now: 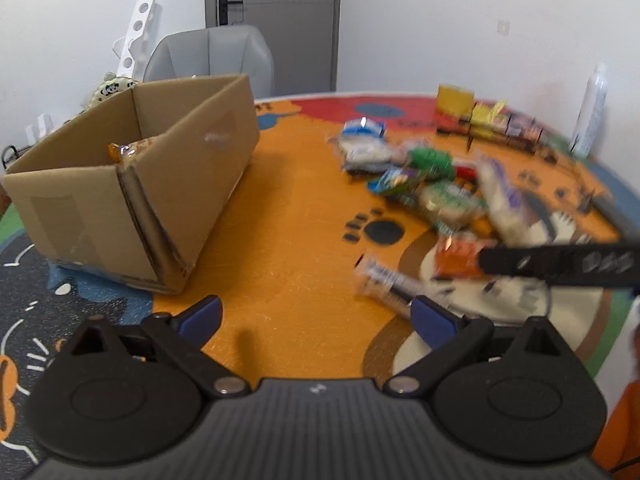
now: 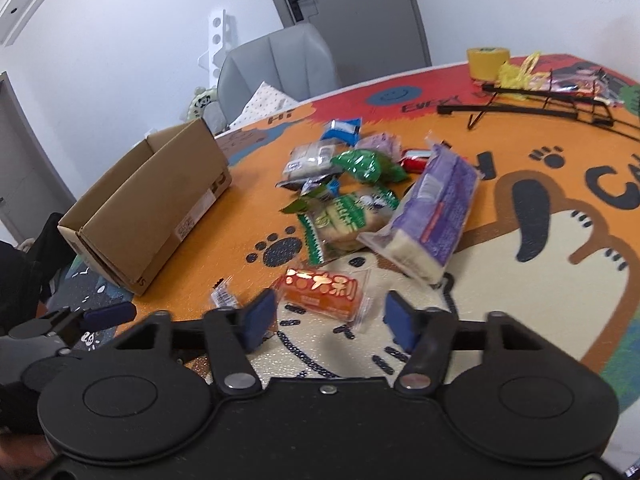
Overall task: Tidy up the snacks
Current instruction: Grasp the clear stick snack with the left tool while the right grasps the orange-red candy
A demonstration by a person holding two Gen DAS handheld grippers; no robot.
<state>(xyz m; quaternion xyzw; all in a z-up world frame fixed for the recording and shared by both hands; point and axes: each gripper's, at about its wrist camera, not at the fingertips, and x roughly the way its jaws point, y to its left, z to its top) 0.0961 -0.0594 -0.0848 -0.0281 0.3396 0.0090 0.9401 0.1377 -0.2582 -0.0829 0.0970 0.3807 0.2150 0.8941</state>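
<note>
An open cardboard box (image 1: 160, 184) (image 2: 160, 200) stands on the left of the cartoon table mat (image 2: 520, 288), with one orange-wrapped snack (image 1: 128, 150) inside. A pile of snack packets (image 2: 352, 184) lies to its right, among them a big purple-and-white pack (image 2: 432, 208) and a green one (image 2: 368, 164). An orange packet (image 2: 324, 296) (image 1: 456, 258) lies nearest. My right gripper (image 2: 330, 322) straddles its near end, pads apart and not pressing it. My left gripper (image 1: 318, 318) hovers open over bare orange mat, nothing between its fingers. A small clear-wrapped snack (image 2: 224, 296) lies beside the right gripper's left finger.
At the far side of the table are a yellow tape roll (image 2: 486, 62), a black wire rack (image 2: 540, 100) with packets, and a white bottle (image 1: 590, 116). A grey chair (image 2: 280, 64) stands behind the table. Bare orange mat separates box and pile.
</note>
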